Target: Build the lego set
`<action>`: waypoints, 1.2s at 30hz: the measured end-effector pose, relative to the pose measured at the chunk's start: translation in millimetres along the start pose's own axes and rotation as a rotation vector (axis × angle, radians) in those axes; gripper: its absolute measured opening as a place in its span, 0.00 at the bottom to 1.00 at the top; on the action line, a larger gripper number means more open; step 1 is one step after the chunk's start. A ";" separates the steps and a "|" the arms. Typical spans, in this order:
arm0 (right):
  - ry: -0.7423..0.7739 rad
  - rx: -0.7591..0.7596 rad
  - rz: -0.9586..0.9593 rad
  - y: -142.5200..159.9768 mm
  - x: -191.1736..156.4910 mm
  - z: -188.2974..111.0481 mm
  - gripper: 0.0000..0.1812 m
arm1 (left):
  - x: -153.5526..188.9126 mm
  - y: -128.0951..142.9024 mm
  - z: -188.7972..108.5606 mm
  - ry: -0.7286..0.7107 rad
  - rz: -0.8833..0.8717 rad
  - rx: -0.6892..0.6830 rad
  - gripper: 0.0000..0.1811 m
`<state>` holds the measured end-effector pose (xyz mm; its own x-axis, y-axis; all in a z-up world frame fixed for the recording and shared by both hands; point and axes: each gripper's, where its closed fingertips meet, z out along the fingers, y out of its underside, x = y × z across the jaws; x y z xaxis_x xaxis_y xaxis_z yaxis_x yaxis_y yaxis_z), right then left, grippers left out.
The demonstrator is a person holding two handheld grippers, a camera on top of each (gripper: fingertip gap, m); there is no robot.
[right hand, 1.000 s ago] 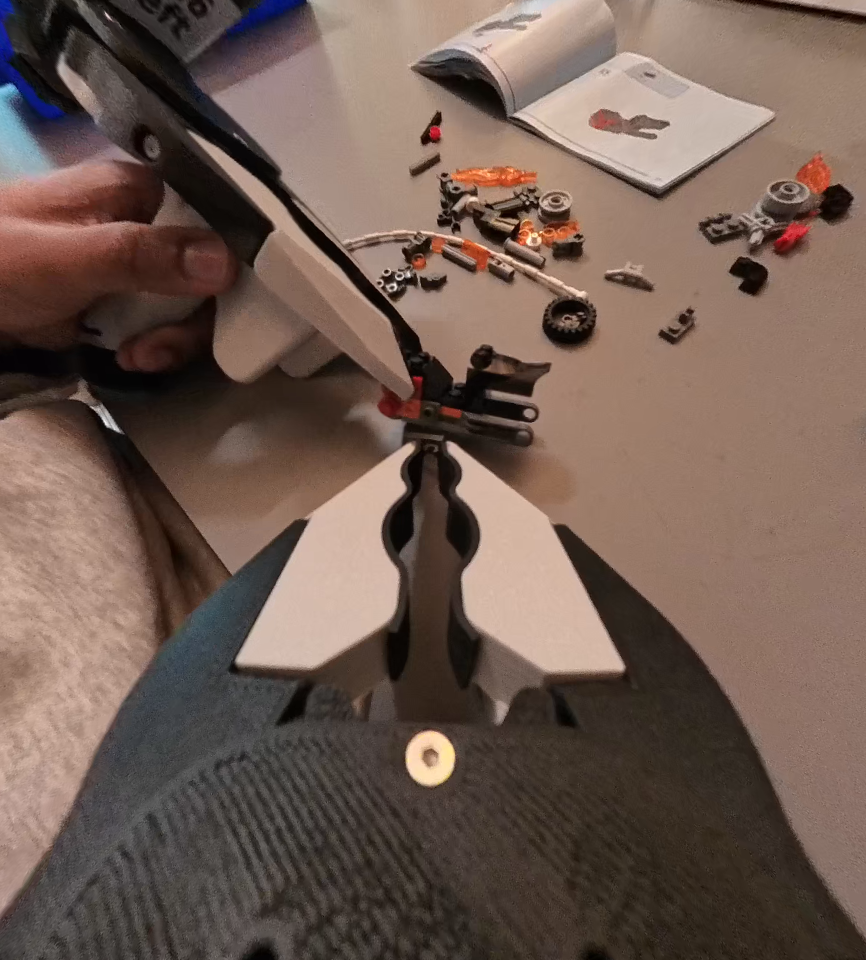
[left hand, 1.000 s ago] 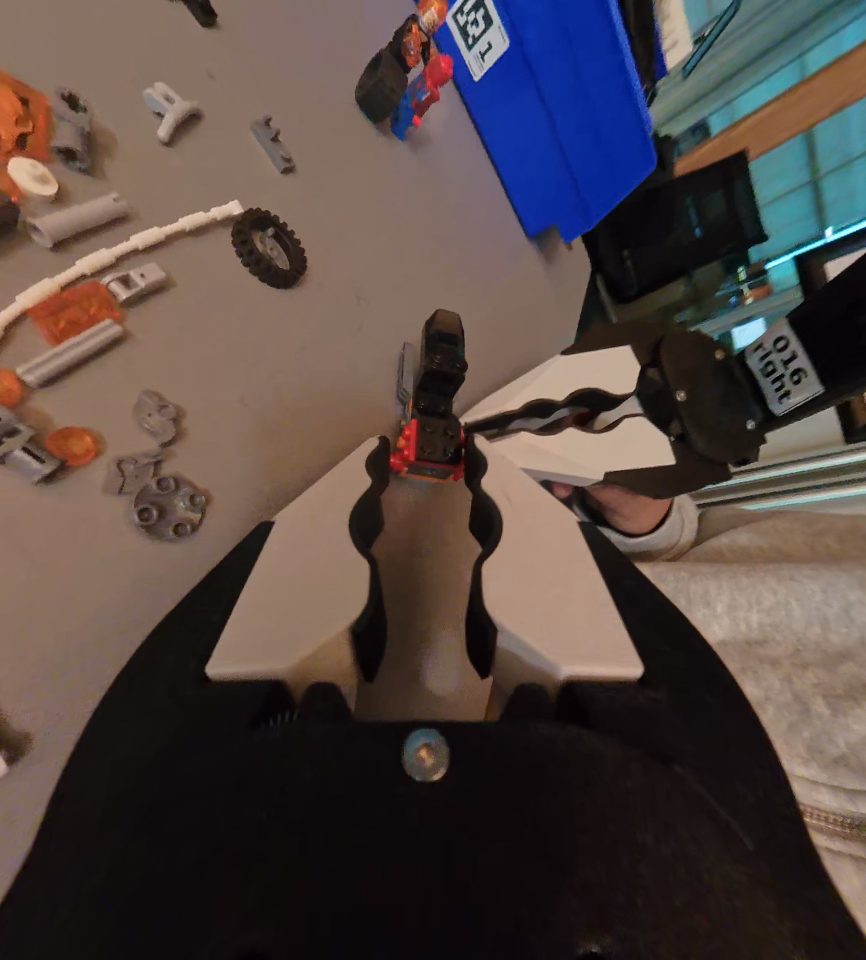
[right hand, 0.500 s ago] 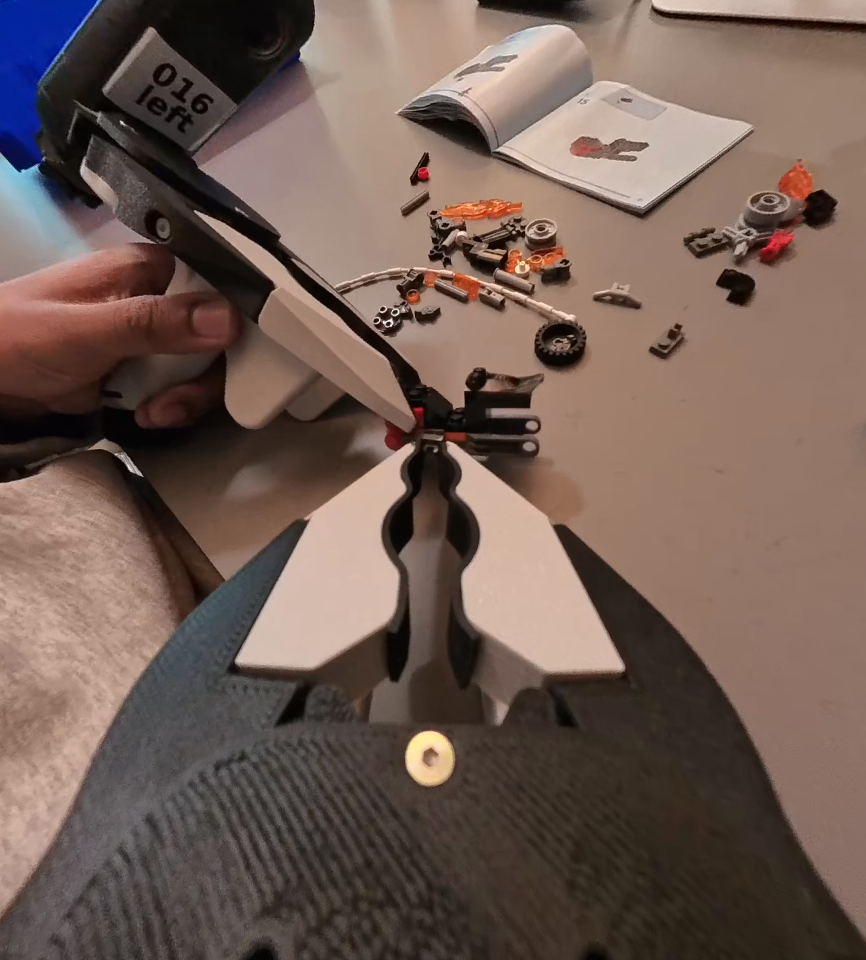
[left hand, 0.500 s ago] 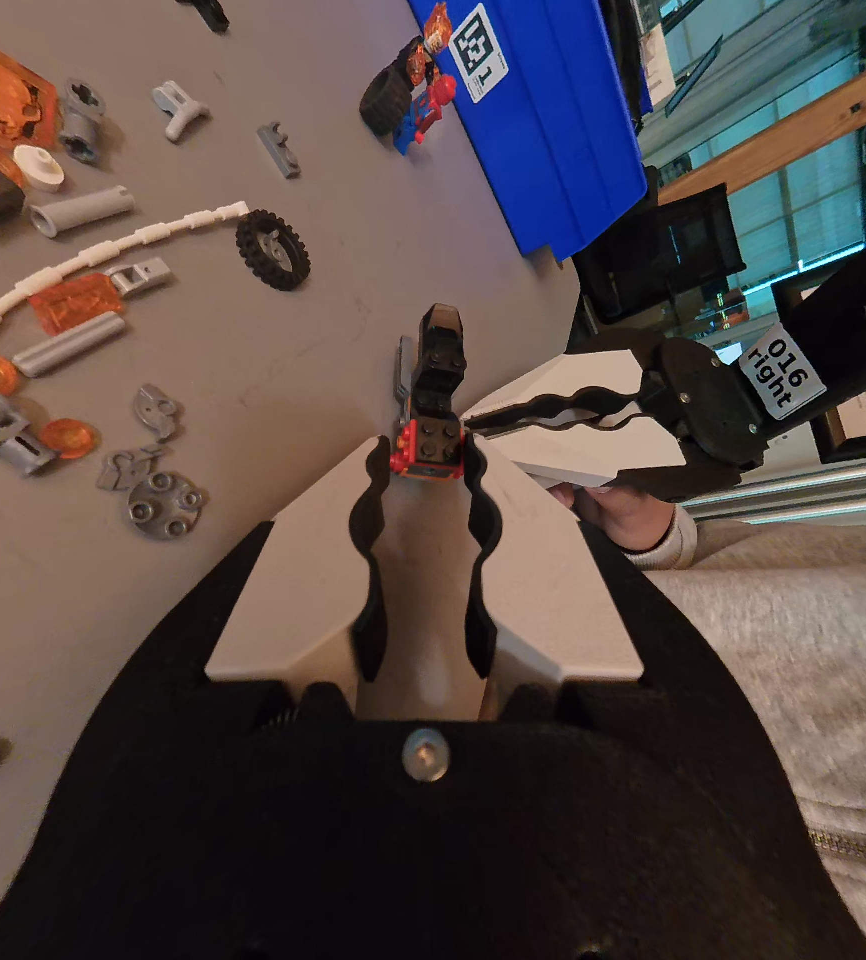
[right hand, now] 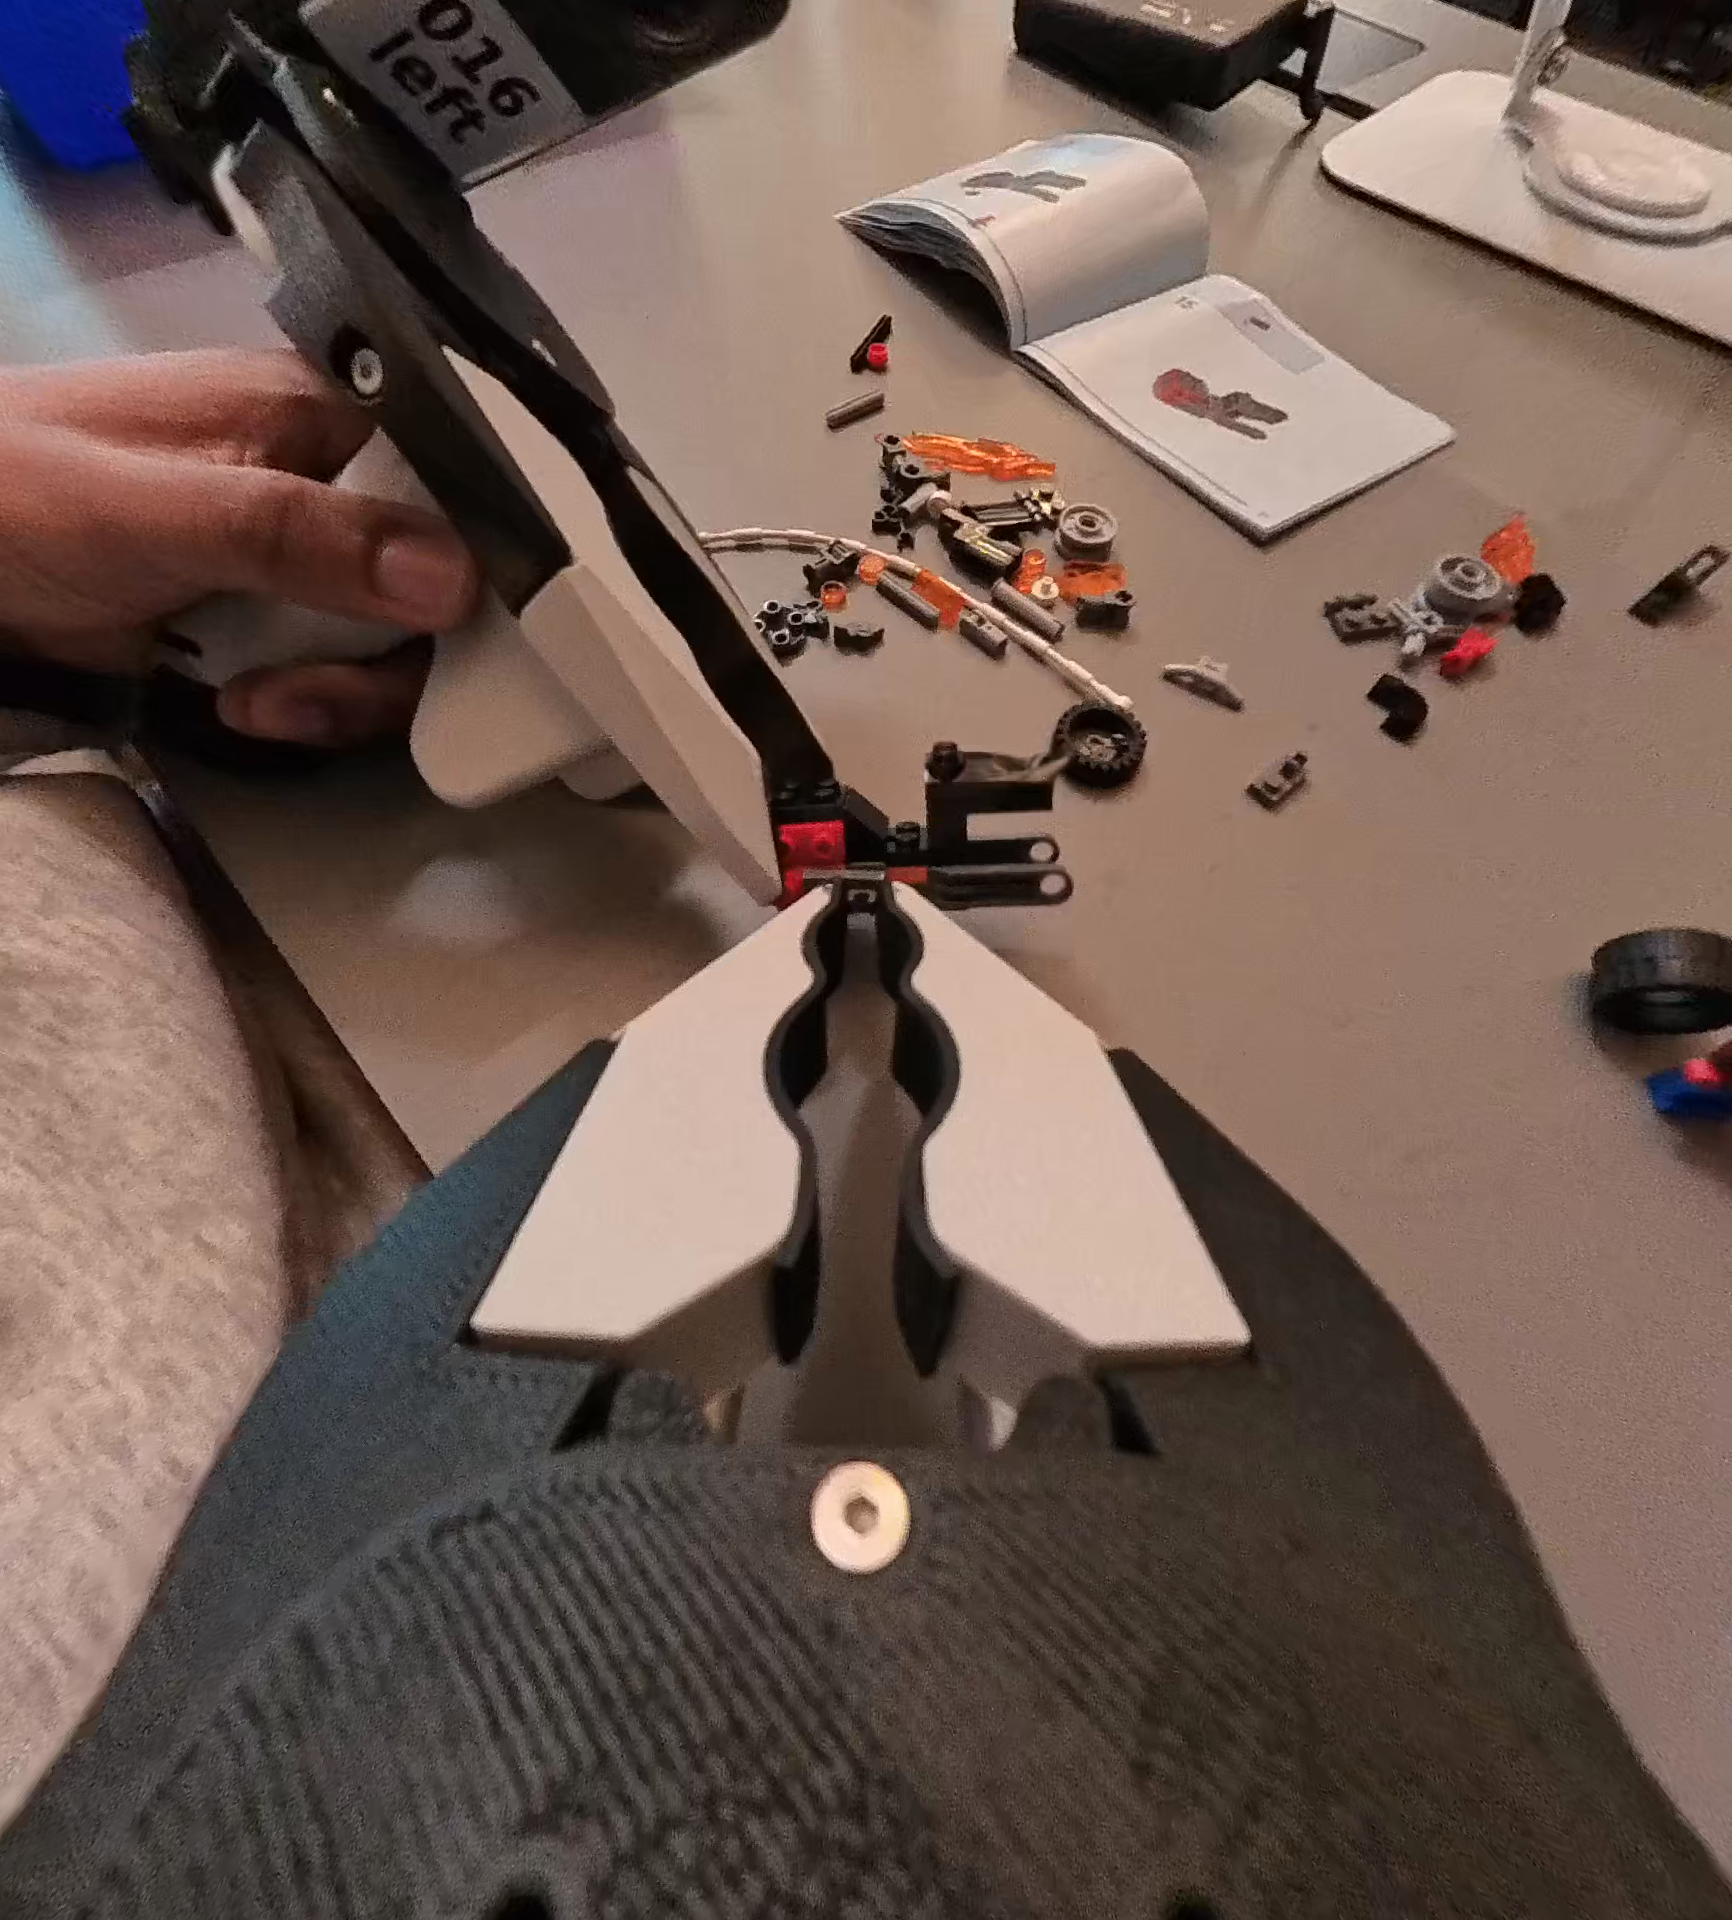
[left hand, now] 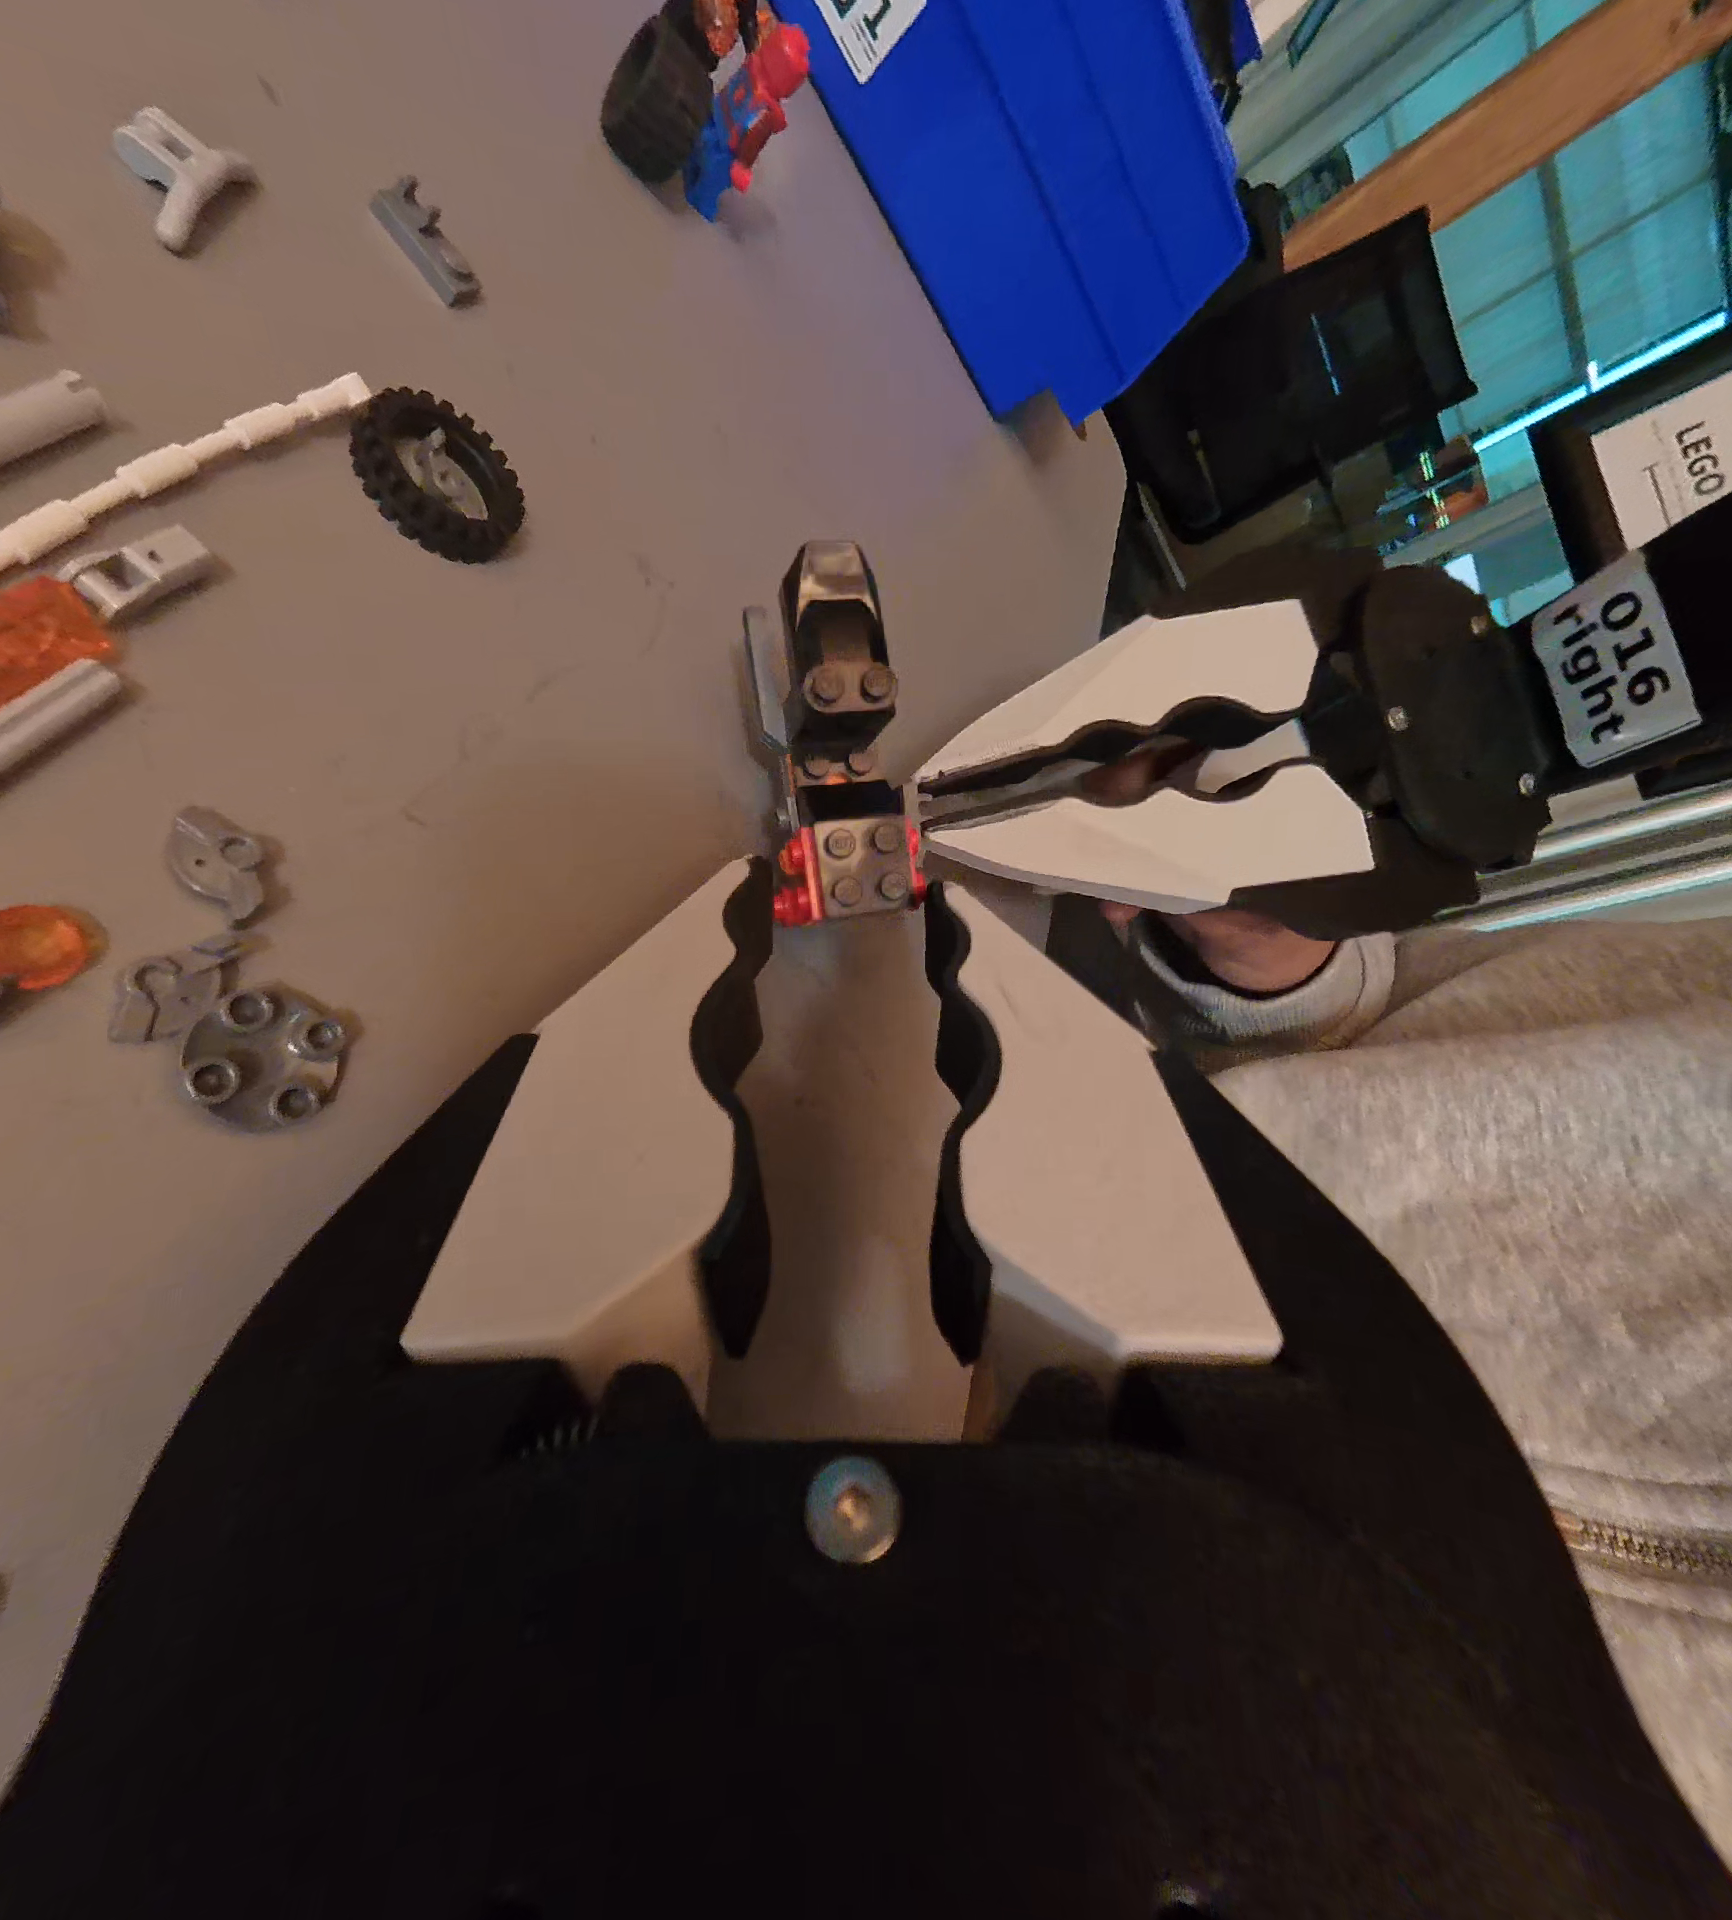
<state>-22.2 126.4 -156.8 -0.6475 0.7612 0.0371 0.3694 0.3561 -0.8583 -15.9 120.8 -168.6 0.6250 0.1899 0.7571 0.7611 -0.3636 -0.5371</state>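
Observation:
A small black, red and dark-grey lego assembly [left hand: 841, 790] is held just above the grey table [left hand: 550, 644] near its front edge. My left gripper [left hand: 846, 894] is shut on its red and grey end. In the right wrist view the left gripper [right hand: 800, 821] comes down steeply from the upper left onto the assembly [right hand: 945, 831]. My right gripper [right hand: 862, 899] is nearly closed on a small dark-grey piece [right hand: 860, 886] pressed against the assembly's side. In the left wrist view the right gripper [left hand: 919, 810] comes in from the right.
Loose parts lie beyond: a spoked wheel [left hand: 436, 473], a white chain [left hand: 145, 478], a round grey plate [left hand: 264, 1060], orange pieces [left hand: 0, 644]. A blue bin [left hand: 1028, 187], a minifigure [left hand: 753, 114], an open booklet [right hand: 1153, 312] and a loose tyre [right hand: 1669, 994] stand farther off. The grippers are tip to tip, or close to it. Between my left fingertips and the round grey plate [left hand: 264, 1060] there is roughly 8 cm. The right camera catches it too, in the right wrist view [right hand: 776, 623].
The left gripper has tilted more upright and turned the assembly with it. The right gripper's tips have stayed at the assembly's side. Both grips are unchanged.

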 end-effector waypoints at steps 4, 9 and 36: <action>-0.015 -0.008 -0.001 1.5 -0.8 -0.7 0.02 | 0.6 1.5 0.8 0.001 0.021 -0.019 0.15; -0.066 -0.032 0.036 5.8 -1.7 -0.2 0.02 | -0.5 3.8 1.8 -0.045 0.093 -0.046 0.15; -0.089 -0.214 -0.150 17.9 0.9 3.3 0.02 | -7.5 8.2 8.1 -0.230 0.337 -0.140 0.15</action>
